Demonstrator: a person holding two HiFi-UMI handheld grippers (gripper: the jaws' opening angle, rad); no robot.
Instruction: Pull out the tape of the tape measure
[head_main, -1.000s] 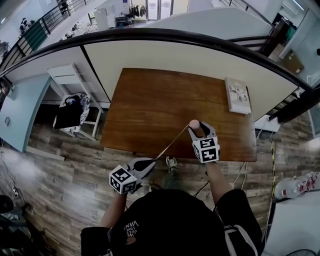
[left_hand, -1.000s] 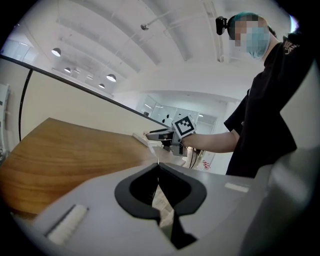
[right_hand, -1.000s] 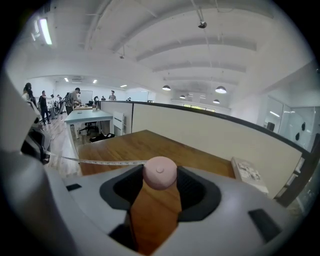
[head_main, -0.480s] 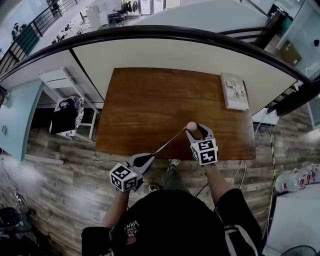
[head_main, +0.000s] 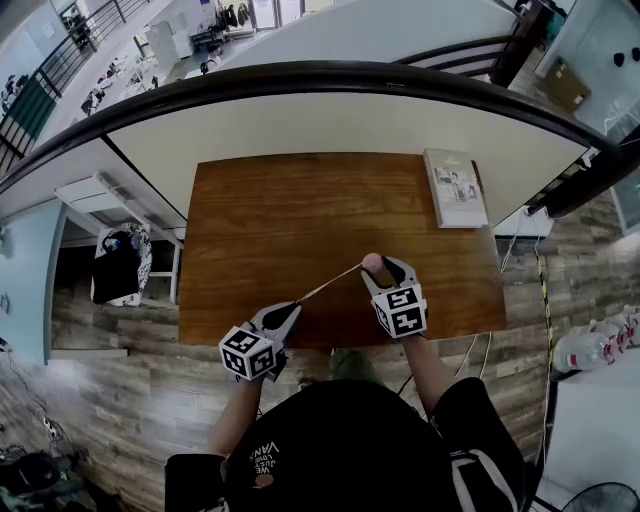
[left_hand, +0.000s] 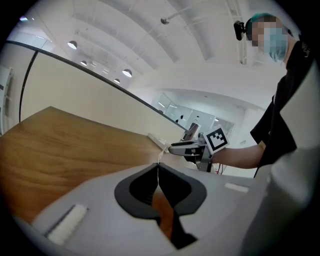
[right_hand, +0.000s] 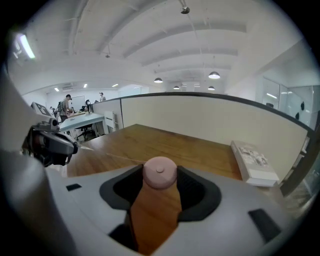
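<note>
The left claw (left_hand: 158, 169) is pinched shut on the end of the tape (left_hand: 159, 159), a thin pale strip that comes out edge-on from between its dark pads; the right claw (right_hand: 160, 176) is closed on the tape measure (right_hand: 160, 172), a small round pink case with a button at its middle, gripped by its sides between the two jaws; in the head view the left claw (head_main: 291, 309) hangs at the near edge of the table (head_main: 300, 200) and the right claw (head_main: 384, 268) is further in over the wood, with the tape measure (head_main: 372, 263) at its tip; the tape (head_main: 330, 283) runs taut in a straight line from the case to the left claw, above the table top; whether the case touches the wood cannot be told; the two claws are well apart; a white booklet (head_main: 455, 187) lies flat near the table's far right corner, well apart from both claws; beyond the table stands a pale low wall with a dark rail (head_main: 300, 75) on top; left of the table, on the plank floor, a white chair (head_main: 95, 192) carries a dark bag (head_main: 112, 275).
</note>
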